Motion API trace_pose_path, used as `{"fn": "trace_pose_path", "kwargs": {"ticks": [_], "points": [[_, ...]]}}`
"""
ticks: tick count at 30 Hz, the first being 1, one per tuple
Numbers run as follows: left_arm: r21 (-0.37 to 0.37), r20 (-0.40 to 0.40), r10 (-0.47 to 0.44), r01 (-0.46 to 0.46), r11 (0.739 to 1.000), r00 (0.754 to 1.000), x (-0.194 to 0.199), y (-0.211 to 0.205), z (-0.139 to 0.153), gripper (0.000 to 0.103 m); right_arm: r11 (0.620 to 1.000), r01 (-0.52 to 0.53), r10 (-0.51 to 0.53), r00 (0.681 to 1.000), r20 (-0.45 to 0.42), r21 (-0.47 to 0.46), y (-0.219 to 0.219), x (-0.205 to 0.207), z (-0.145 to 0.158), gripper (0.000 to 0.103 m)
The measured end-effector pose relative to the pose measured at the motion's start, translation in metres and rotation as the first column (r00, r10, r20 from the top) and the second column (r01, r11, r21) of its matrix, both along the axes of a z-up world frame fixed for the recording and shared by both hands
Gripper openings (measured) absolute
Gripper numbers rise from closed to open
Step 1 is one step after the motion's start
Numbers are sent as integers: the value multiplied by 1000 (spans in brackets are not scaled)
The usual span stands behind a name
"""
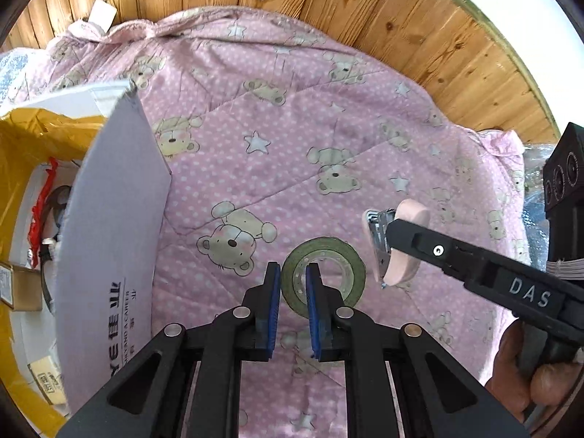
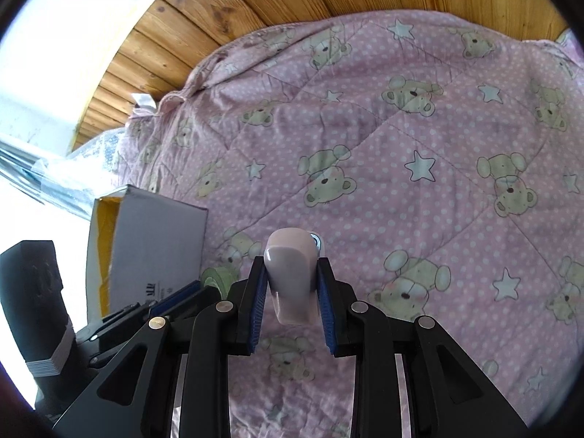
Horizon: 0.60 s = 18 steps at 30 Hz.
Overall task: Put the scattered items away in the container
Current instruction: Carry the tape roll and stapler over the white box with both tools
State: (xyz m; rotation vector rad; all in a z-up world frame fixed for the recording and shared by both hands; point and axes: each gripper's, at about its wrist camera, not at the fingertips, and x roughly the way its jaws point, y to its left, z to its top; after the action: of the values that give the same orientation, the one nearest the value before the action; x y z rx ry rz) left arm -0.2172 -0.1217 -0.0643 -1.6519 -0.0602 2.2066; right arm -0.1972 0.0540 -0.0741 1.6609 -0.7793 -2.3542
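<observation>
At far left the open box [image 1: 109, 189] waits; the left gripper [image 1: 294, 273] pinches one wall of the green tape roll [image 1: 325, 277] on the quilt [image 1: 292, 127] — a thin bite that could slip on lifting. Rightward, the right gripper [image 2: 292, 281] clamps a pink stapler [image 2: 292, 277] — its underside and the box's depths stay hidden.

You can read "DAS" in raised letters on the right gripper [image 1: 390, 235] body, left wrist view. The grey box flap [image 1: 113, 226] carries printed Chinese characters plus a partial Latin line, too skewed to read reliably. Small labels inside the box are illegible.
</observation>
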Motion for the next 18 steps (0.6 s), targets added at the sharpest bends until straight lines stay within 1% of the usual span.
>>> {"fn": "trace_pose_path", "kwargs": {"ticks": [11,18], "points": [[41,-59,-11,14,999,998,25,-13,44,15,1000,-7,9,999,-42,30,-15,31,40,28],[71,-104,4,3,997,995,47,-35,75,15,998,-40,44,996,-75,56,-39,51,69,28]]}}
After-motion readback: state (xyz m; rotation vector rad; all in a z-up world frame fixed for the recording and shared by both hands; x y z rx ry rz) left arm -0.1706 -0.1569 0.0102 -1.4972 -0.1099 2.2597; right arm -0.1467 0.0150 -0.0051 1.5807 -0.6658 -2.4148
